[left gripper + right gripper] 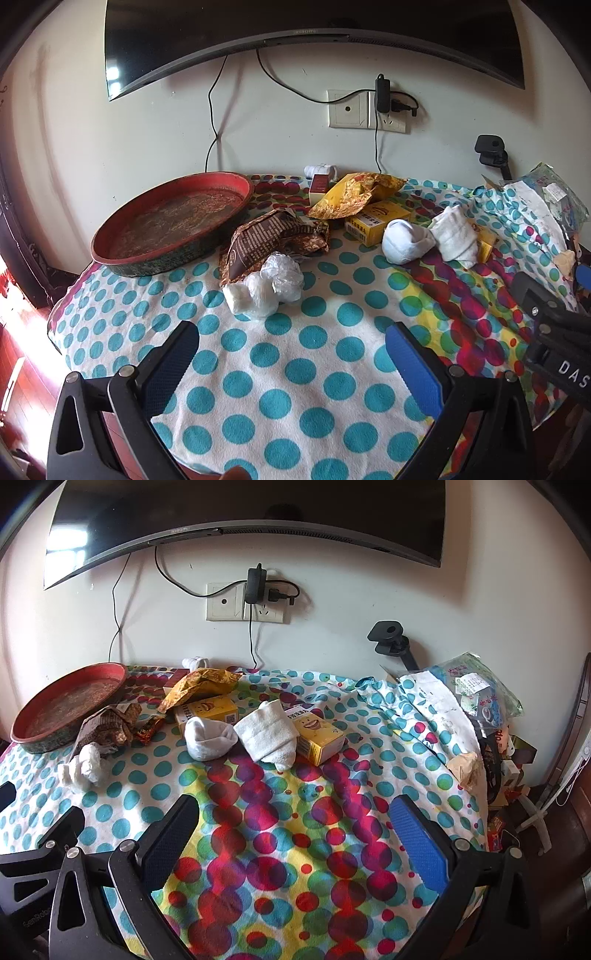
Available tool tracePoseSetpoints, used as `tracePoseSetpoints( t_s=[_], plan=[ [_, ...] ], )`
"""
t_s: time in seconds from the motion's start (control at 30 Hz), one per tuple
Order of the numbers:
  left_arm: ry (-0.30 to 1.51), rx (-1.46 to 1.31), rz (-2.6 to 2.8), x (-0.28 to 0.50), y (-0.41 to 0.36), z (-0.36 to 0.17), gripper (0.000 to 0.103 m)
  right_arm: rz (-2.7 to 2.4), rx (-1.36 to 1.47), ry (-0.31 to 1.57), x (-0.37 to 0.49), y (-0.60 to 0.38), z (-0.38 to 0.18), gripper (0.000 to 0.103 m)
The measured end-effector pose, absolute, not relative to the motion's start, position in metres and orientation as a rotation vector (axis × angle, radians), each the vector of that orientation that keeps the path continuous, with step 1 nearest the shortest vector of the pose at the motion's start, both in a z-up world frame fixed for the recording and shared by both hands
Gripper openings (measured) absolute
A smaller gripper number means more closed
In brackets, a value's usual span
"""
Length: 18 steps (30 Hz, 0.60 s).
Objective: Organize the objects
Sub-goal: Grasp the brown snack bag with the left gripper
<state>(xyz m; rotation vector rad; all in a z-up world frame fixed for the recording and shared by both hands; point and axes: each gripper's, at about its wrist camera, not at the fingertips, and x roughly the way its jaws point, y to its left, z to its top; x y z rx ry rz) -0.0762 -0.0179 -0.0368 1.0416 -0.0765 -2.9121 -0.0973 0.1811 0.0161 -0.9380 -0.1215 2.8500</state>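
A round red tray [110, 243] [22, 731] sits empty at the back left of the polka-dot cloth. Beside it lie a brown wrapper [266, 236] [107, 723], crumpled clear plastic [269, 284] [83, 766], a yellow bag [354, 192] [199, 685], yellow boxes [376, 221] [317, 738], a balled white sock [402, 242] [208, 740] and a folded white cloth [454, 232] [269, 734]. My left gripper [291, 354] is open above bare cloth, short of the plastic. My right gripper [293, 830] is open too, nothing between its fingers, short of the sock.
A television hangs on the wall above, with cables running to a wall socket [367, 110] [245, 603]. A heap of bags and papers [476, 694] crowds the right edge under a fold of cloth. The table drops off at left onto a wooden floor [14, 369].
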Motion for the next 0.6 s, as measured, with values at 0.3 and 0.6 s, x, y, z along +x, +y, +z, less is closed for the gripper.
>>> tracePoseSetpoints(
  t_s=[0.3,0.6],
  plan=[
    [0.026,1.089,-2.921,-0.139,-0.045,-0.059,0.103,2.79,-0.97,-0.191,-0.142,0.193,0.001,0.103],
    [-0.033,1.174,-2.859,-0.2,-0.046,-0.064,0.103,2.792,-1.026,-0.131,-0.165,0.215,-0.015,0.103]
  ],
)
